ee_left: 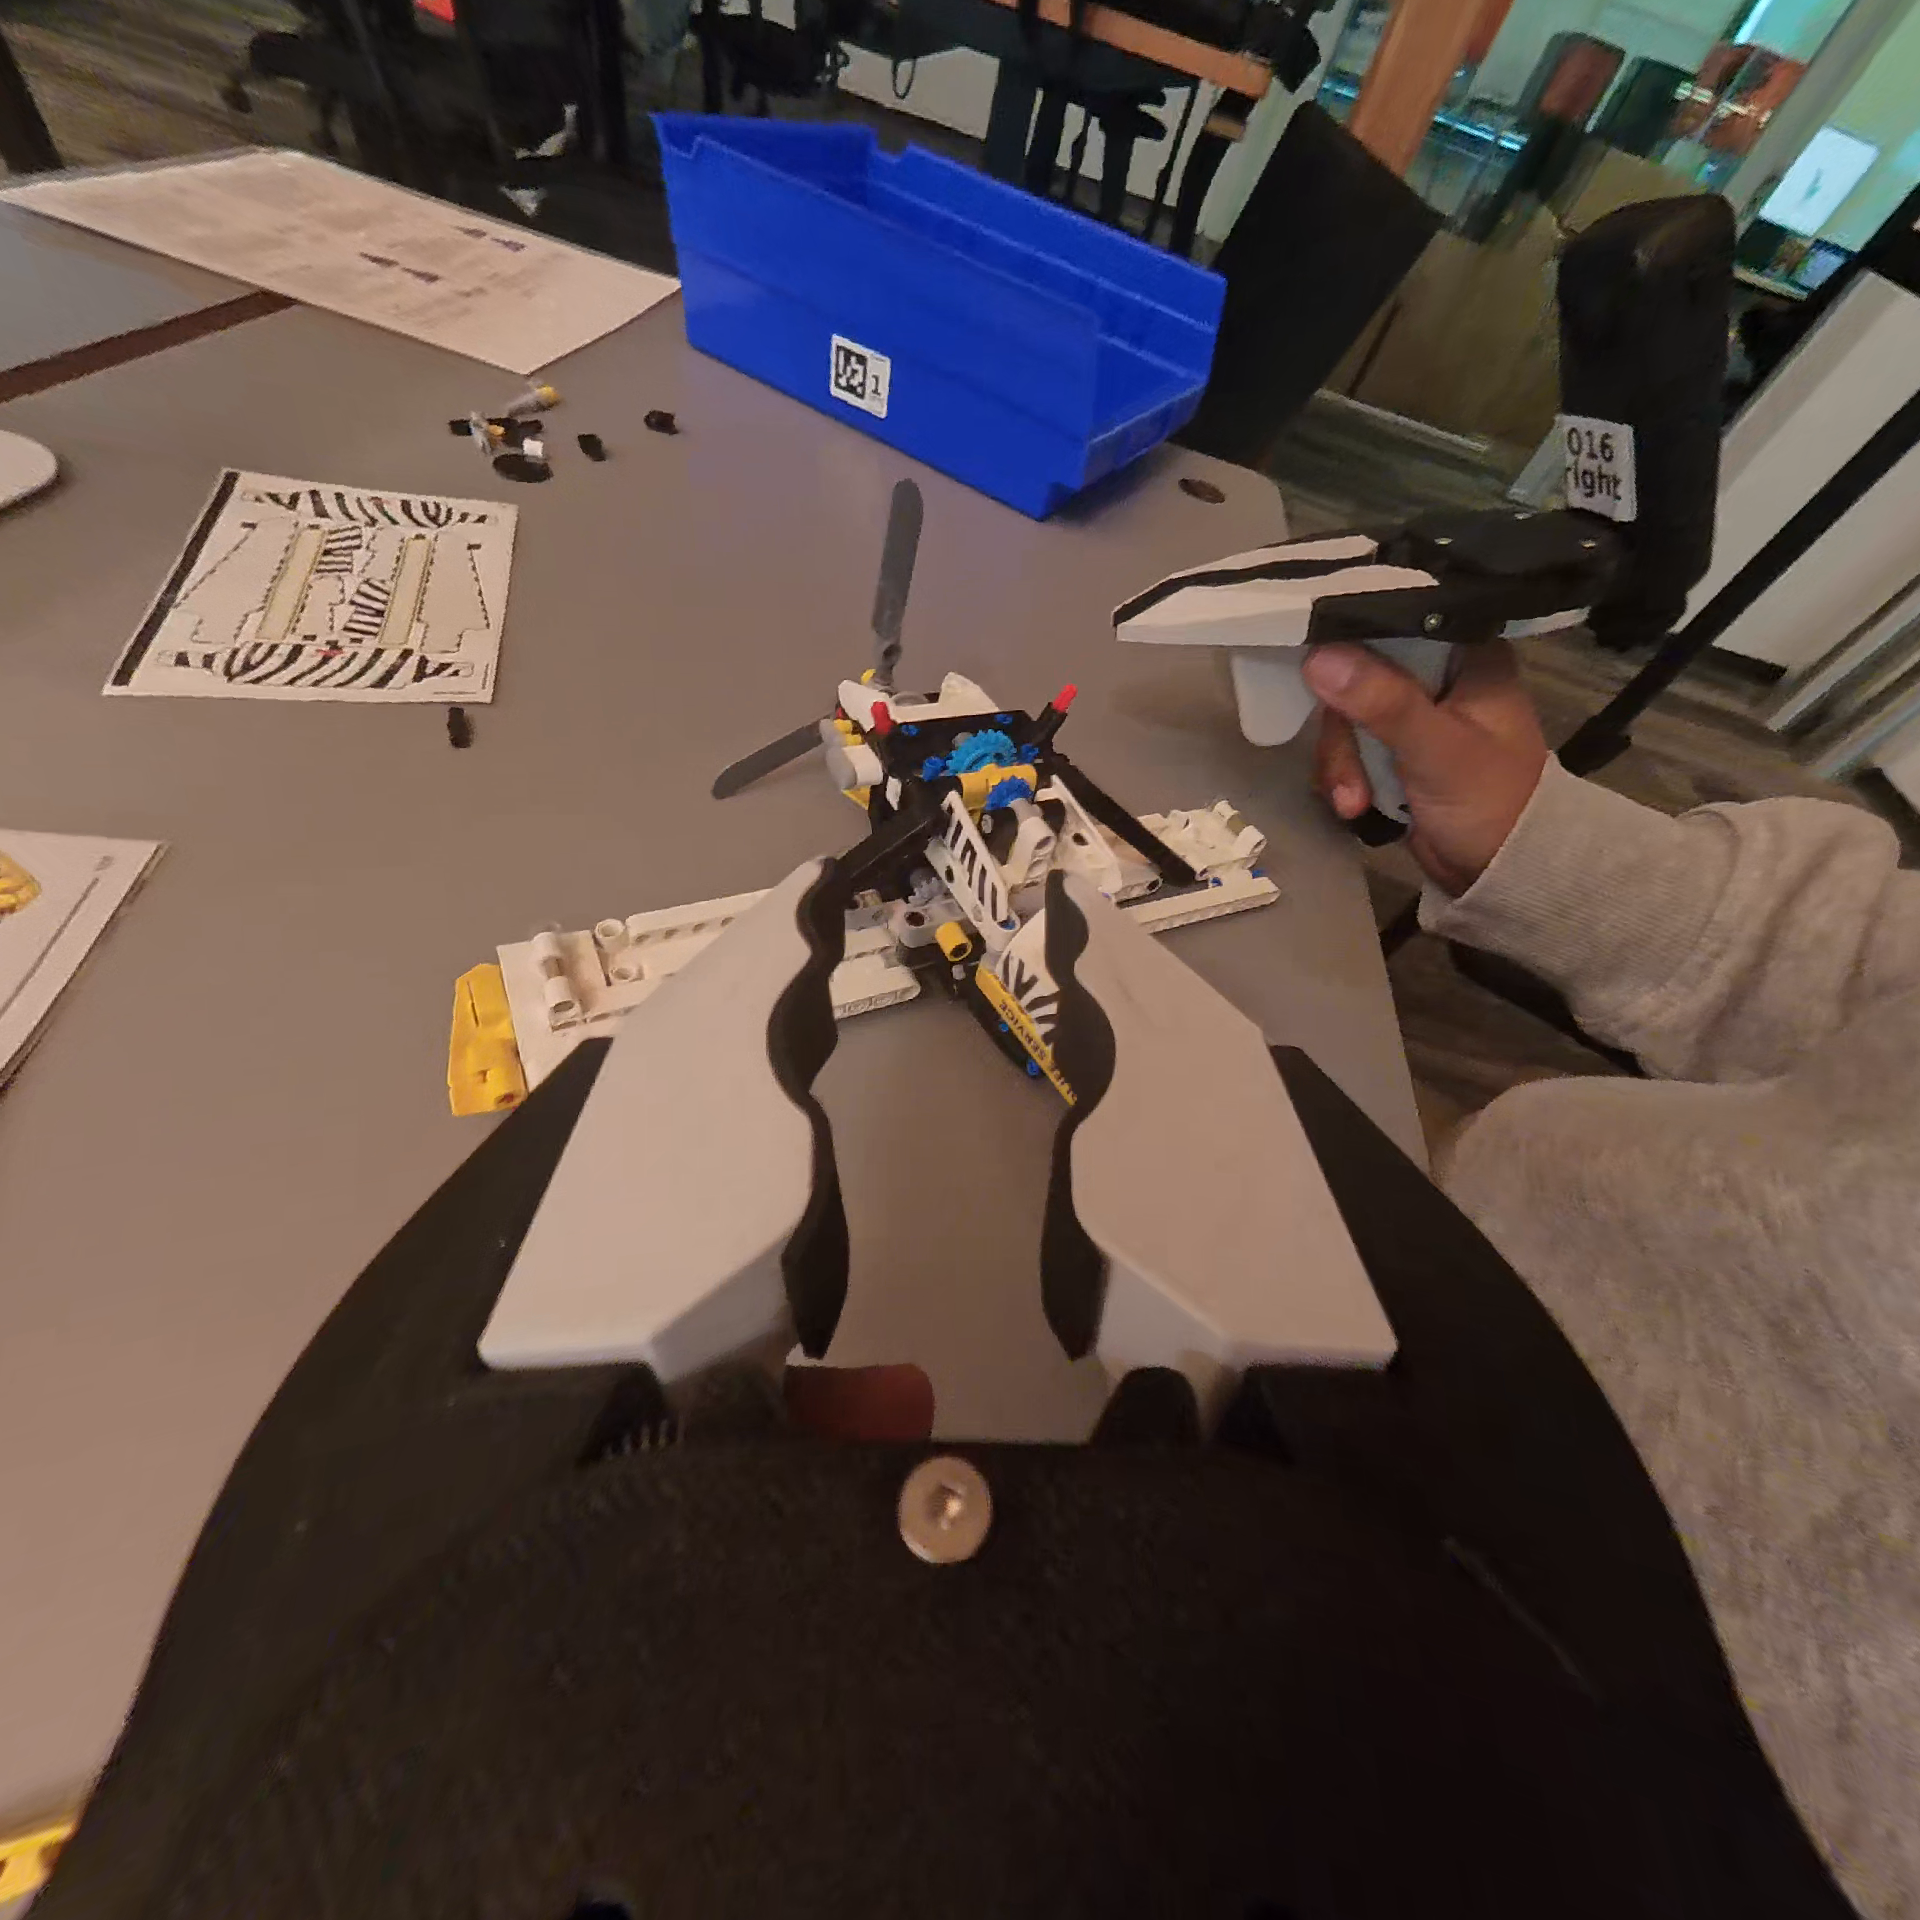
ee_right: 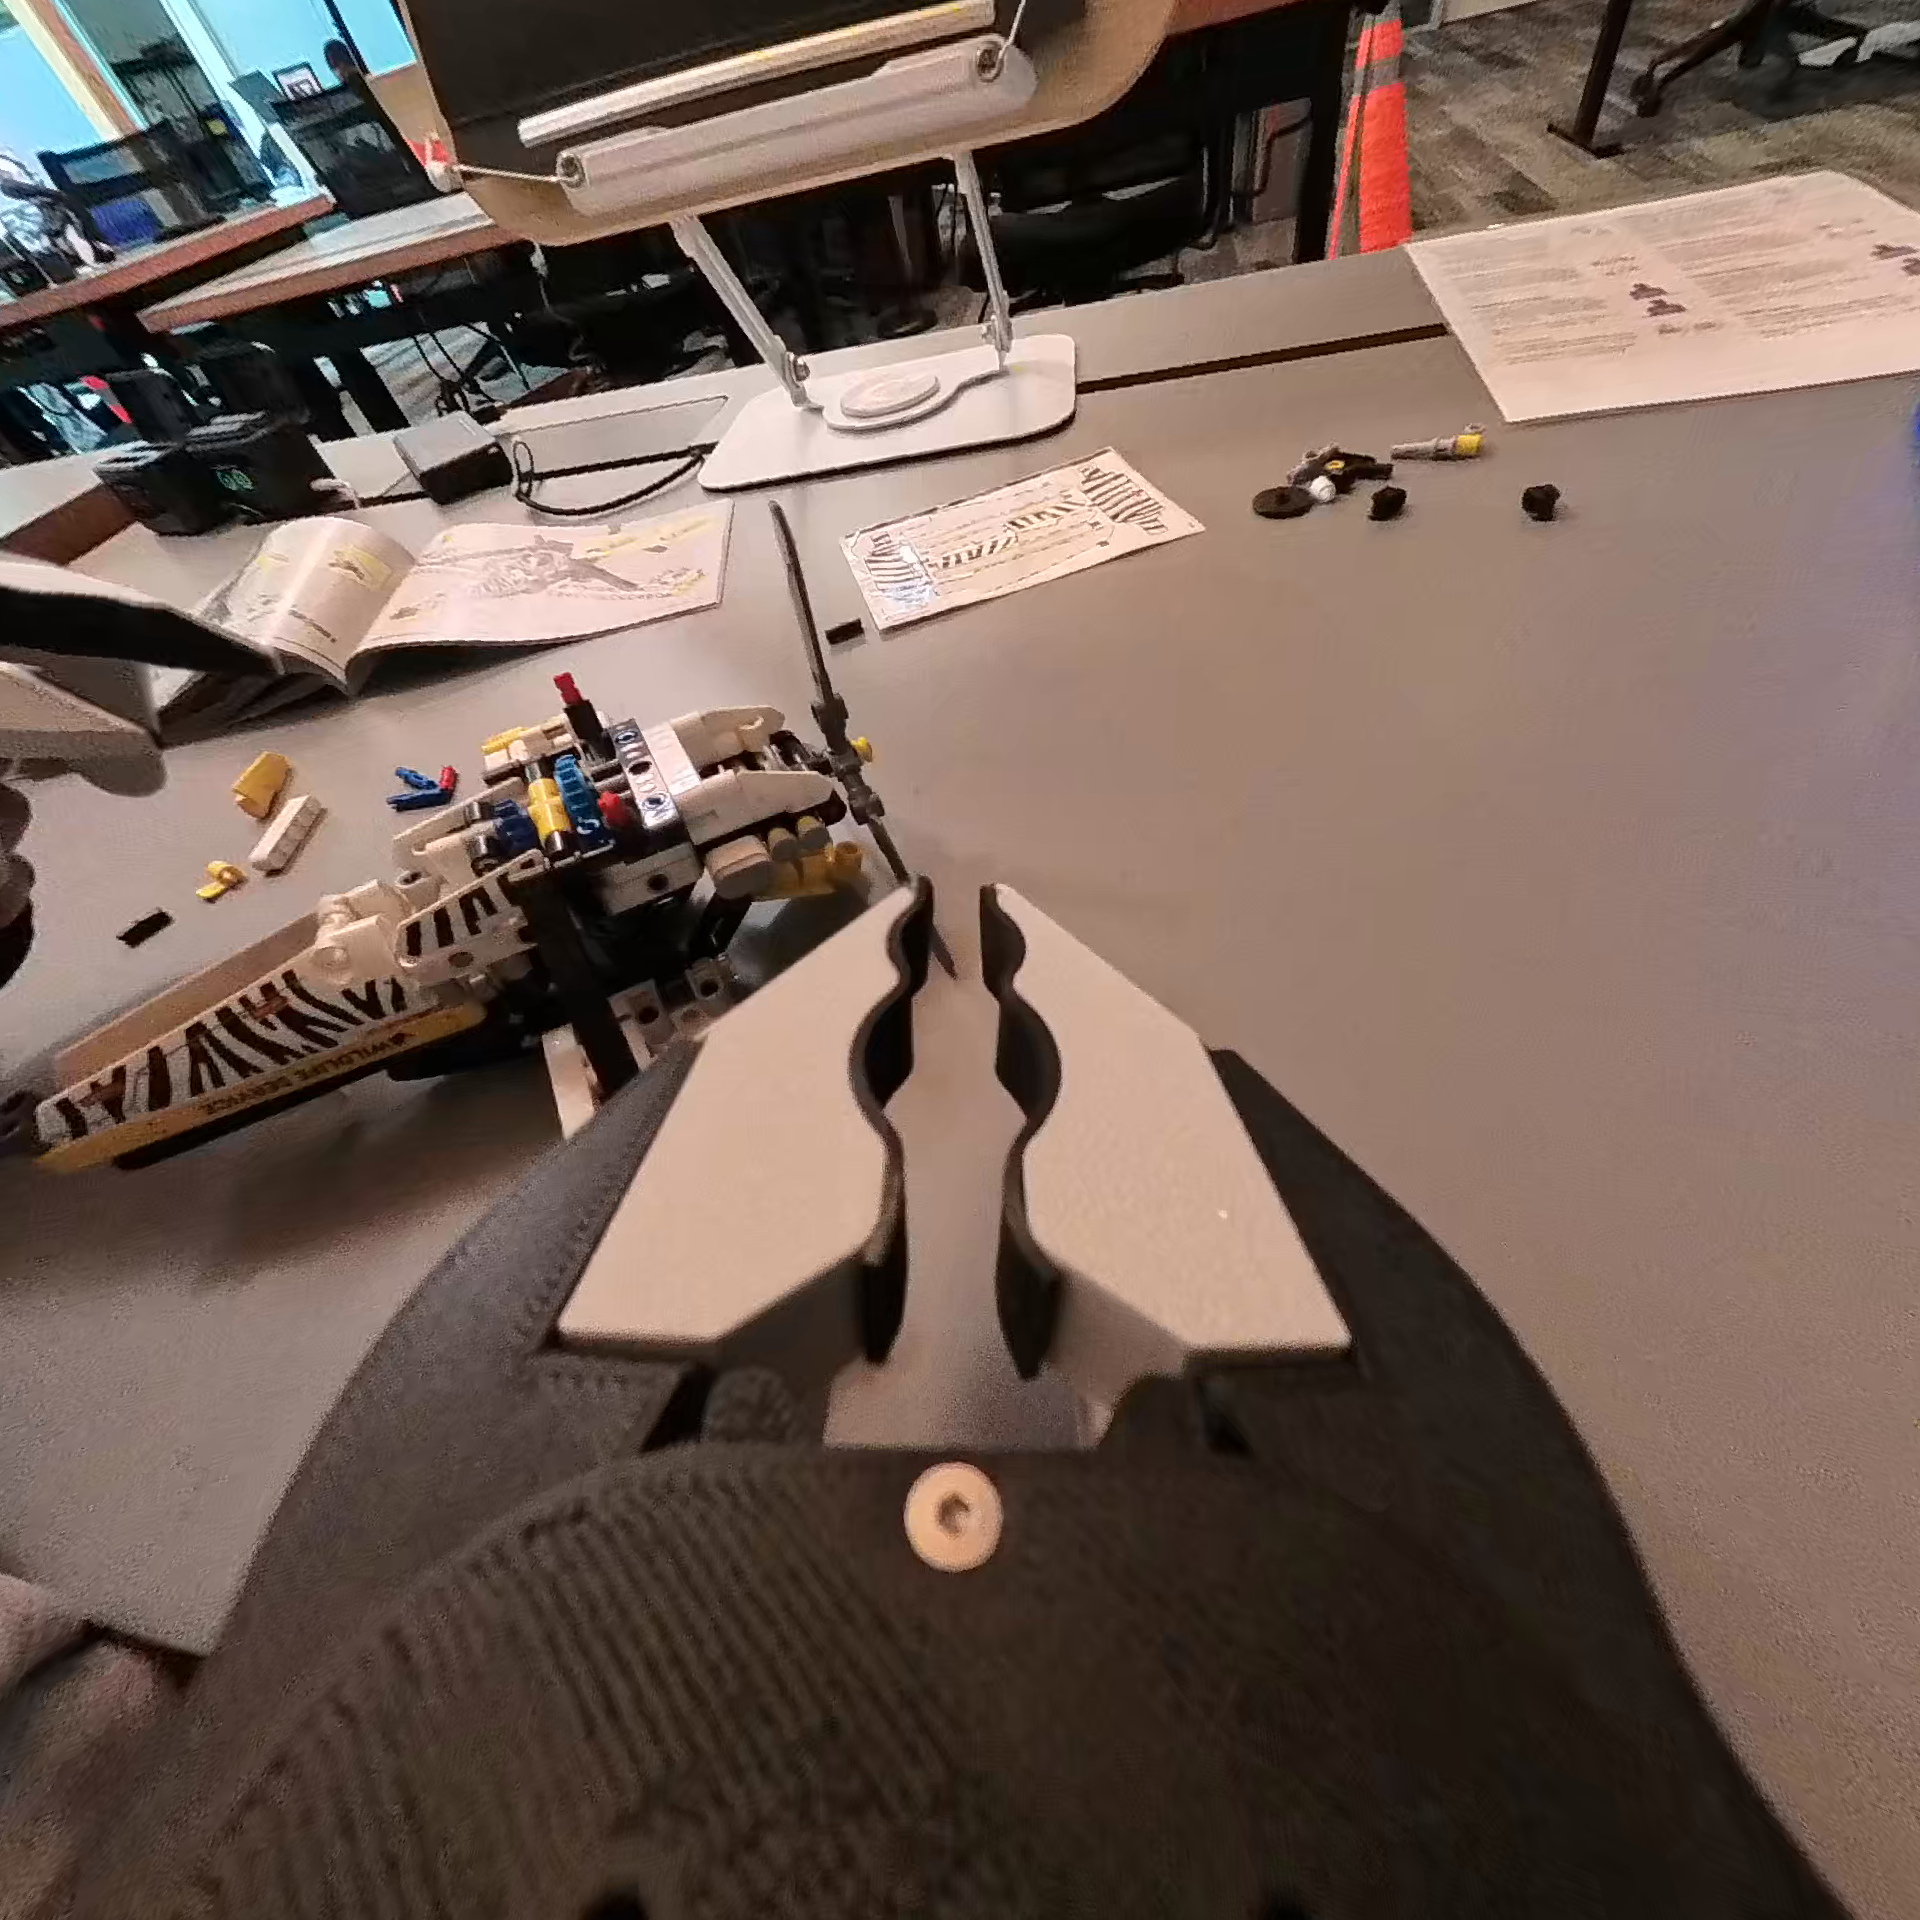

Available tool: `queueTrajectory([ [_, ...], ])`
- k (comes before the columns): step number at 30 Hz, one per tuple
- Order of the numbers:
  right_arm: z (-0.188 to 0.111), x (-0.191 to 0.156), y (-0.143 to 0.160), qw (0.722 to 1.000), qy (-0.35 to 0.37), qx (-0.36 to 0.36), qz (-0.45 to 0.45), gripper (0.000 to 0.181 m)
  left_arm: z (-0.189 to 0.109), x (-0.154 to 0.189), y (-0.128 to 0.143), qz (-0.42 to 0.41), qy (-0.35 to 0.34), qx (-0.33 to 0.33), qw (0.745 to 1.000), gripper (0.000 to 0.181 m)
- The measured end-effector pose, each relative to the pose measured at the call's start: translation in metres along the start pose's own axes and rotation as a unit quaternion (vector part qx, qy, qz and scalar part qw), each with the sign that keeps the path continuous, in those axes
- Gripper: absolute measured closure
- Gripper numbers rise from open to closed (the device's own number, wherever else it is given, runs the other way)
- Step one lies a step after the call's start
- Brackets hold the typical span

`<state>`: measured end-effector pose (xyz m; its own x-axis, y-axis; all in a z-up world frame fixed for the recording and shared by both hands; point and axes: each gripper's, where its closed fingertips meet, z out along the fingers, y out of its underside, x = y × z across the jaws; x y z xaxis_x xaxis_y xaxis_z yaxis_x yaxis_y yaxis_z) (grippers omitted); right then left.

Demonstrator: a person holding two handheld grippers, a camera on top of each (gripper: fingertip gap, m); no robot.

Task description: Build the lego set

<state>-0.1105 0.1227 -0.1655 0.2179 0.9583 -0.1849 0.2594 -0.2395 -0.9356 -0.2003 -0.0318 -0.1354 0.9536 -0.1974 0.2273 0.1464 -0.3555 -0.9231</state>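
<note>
A partly built lego plane (ee_left: 966, 790) with white, yellow and zebra-striped parts and a grey propeller (ee_left: 899, 561) rests on the grey table (ee_left: 312, 935). My left gripper (ee_left: 940, 894) is open and empty. It hovers over the plane's rear body, with the fingers on either side of it and not touching. My right gripper (ee_right: 956, 909) is open by a narrow gap and empty, just right of the plane (ee_right: 623, 831). A propeller (ee_right: 821, 686) blade tip shows near its left finger. The left wrist view shows the right gripper (ee_left: 1127, 621) held in a hand above the table's right edge.
A blue bin (ee_left: 935, 291) stands behind the plane. A sticker sheet (ee_left: 322, 592), small dark loose parts (ee_left: 530, 436) and printed pages (ee_left: 332, 249) lie to the left. An open instruction booklet (ee_right: 468, 582), more loose pieces (ee_right: 270, 821) and a monitor stand (ee_right: 904, 405) are nearby. To the grey propeller (ee_left: 899, 561): right tips about 9 cm, left tips about 15 cm.
</note>
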Motion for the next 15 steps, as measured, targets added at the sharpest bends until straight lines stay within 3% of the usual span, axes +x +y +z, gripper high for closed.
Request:
queueTrajectory([
  [4, 0.004, 0.0, 0.004, 1.0, 0.002, -0.018, -0.001, 0.175, 0.001, -0.005, 0.004, -0.03, 0.001, -0.005, 1.0, 0.144],
  [8, 0.005, 0.0, 0.005, 1.0, -0.002, -0.023, 0.001, 0.176, -0.006, -0.022, 0.005, -0.026, -0.046, -0.011, 0.999, 0.149],
  [10, 0.004, 0.0, 0.004, 1.0, -0.002, -0.02, 0.002, 0.176, -0.036, -0.066, -0.002, -0.009, -0.191, -0.001, 0.982, 0.181],
  [12, 0.003, 0.0, 0.003, 1.0, -0.002, -0.012, 0.001, 0.176, -0.091, -0.109, -0.013, 0.027, -0.335, 0.035, 0.941, 0.181],
  [13, 0.002, 0.0, 0.001, 1.0, -0.001, -0.007, 0.0, 0.177, -0.118, -0.125, -0.016, 0.022, -0.376, 0.054, 0.925, 0.181],
  [15, 0.0, 0.0, 0.0, 1.0, -0.001, 0.0, 0.002, 0.177, -0.148, -0.141, -0.013, -0.031, -0.375, 0.079, 0.923, 0.163],
])
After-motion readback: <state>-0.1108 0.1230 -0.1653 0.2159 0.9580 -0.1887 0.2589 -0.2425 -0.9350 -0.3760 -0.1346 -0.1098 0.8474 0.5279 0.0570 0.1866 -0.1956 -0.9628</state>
